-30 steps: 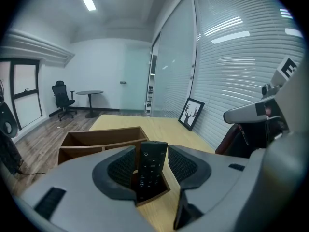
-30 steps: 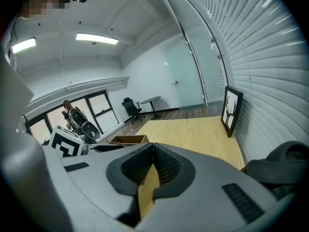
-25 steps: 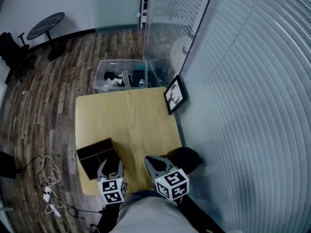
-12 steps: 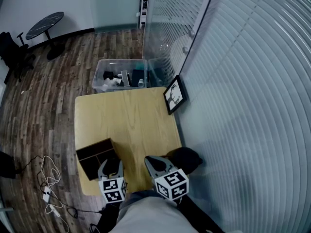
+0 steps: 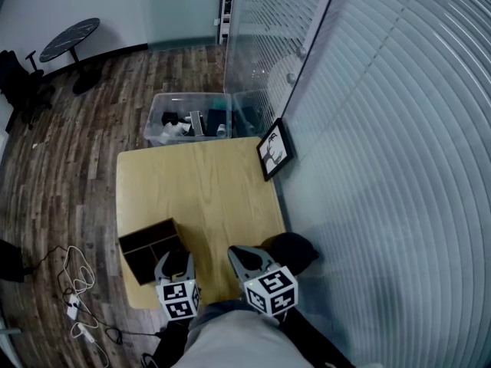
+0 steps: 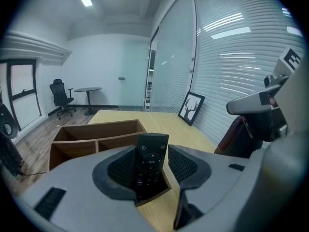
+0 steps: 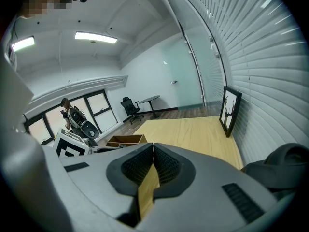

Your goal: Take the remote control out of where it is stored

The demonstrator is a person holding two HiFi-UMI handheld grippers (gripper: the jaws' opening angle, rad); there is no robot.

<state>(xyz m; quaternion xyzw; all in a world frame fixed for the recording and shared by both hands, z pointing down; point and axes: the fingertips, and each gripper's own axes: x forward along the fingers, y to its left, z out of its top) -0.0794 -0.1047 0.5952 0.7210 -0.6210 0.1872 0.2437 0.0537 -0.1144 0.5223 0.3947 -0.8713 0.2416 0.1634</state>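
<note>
A black remote control stands upright in the near corner compartment of a dark wooden organiser box. The box sits at the near left corner of the table. My left gripper is open, with one jaw on each side of the remote's lower half and close to it. In the head view the left gripper hangs over the box's near edge and hides the remote. To its right, my right gripper is above the table's near edge, and its pads are shut with nothing between them.
A framed deer picture leans on the glass wall at the table's right edge. A clear plastic bin of items stands on the floor beyond the table. A black bag lies at my right. Cables trail on the floor at the left.
</note>
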